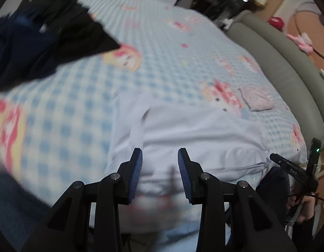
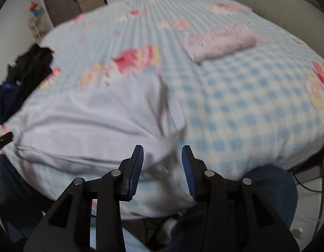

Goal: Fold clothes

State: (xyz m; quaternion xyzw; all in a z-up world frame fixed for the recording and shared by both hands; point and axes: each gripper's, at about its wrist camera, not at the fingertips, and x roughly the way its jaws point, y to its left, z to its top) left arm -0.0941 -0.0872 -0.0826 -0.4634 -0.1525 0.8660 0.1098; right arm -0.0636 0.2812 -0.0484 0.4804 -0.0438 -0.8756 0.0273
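Note:
A pale lavender-white garment [image 1: 193, 132] lies spread on the blue checked bed sheet [image 1: 78, 88] near its front edge; it also shows in the right wrist view [image 2: 94, 121]. My left gripper [image 1: 160, 157] is open and empty, hovering over the garment's near part. My right gripper [image 2: 163, 155] is open and empty, over the garment's right corner at the front edge. A folded pink garment [image 1: 257, 100] lies further back on the bed, also in the right wrist view [image 2: 220, 42]. Both views are blurred.
A heap of dark navy and black clothes [image 1: 42, 37] sits at the bed's left, also in the right wrist view [image 2: 23, 79]. A grey padded headboard [image 1: 288, 63] curves along the right. The person's jeans-clad legs [image 2: 267, 189] are at the bed's front edge.

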